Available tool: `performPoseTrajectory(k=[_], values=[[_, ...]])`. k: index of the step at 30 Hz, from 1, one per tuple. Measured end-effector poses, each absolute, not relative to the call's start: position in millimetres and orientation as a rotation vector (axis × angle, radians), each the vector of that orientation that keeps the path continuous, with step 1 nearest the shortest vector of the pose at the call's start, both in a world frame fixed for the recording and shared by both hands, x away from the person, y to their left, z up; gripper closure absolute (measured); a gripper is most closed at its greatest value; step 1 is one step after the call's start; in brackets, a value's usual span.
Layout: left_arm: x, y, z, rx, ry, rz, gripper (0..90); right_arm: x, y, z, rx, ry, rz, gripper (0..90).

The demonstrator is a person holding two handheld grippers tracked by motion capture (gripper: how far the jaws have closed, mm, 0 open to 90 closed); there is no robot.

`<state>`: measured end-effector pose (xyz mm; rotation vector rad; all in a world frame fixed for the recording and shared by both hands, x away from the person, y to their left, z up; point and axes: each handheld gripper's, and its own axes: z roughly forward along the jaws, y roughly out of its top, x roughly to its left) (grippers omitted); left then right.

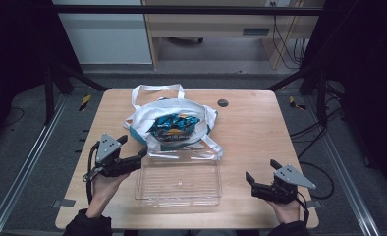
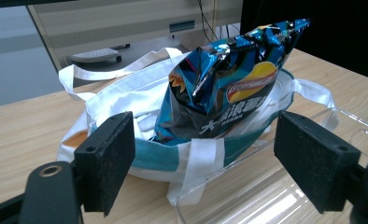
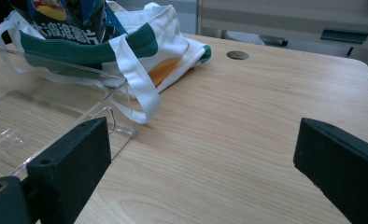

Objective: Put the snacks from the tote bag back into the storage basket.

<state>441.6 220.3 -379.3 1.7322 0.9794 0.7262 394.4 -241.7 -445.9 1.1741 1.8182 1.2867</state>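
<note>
The chip bag (image 1: 173, 125) was judged light, puffed with air and easily crushed, with a slick, crinkly foil skin likely to slip under hard pads. A hold on the crimped top seam, or on a pinched fold just below it, was judged safest, since a squeeze on the belly could burst it or break the contents. It was seen standing roughly upright in the open mouth of the tote (image 1: 142, 115), its top leaning a little, with most of its length above the cloth rim in the left gripper view. The foil was blue and black with a yellow-orange patch, a red label and white lettering (image 2: 229, 93).

The tote was soft white cloth with a green band and white straps, and was judged likely to drag along if the chip bag snagged on it. It lay at the far middle of the desk (image 1: 260, 128), touching the far edge of a clear tray (image 1: 179, 184), over which one strap hung.

The left tool (image 1: 132, 150) was held wide open with nothing between its jaws, near the tote's near-left side and the tray's left corner, and was aimed at the chip bag. The right tool (image 1: 261, 172) was likewise wide open and empty, well apart from the tote, over bare wood right of the tray.
</note>
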Motion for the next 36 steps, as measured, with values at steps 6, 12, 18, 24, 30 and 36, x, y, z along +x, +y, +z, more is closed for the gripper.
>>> performPoseTrajectory(k=[6, 12, 18, 24, 30, 36], values=[[448.7, 215.7, -376.9, 1.732, 0.971, 0.726, 20.7, 394.6, -241.7, -446.1, 1.175, 1.822, 1.285, 4.3], [458.1, 211.5, -374.4, 1.732, 0.966, 0.724, 21.3, 395.2, -241.5, -446.3, 1.171, 1.823, 1.287, 4.4], [465.2, 208.0, -372.5, 1.727, 0.963, 0.721, 21.6, 395.7, -241.0, -446.4, 1.172, 1.826, 1.285, 4.4], [471.9, 202.5, -372.1, 1.728, 0.955, 0.712, 22.4, 395.9, -241.0, -446.5, 1.175, 1.824, 1.286, 4.4], [480.0, 199.9, -373.1, 1.726, 0.958, 0.699, 23.6, 396.1, -241.0, -446.6, 1.177, 1.827, 1.284, 4.4], [484.6, 197.0, -372.8, 1.734, 0.947, 0.697, 25.8, 396.7, -240.5, -446.8, 1.175, 1.831, 1.286, 4.4]])
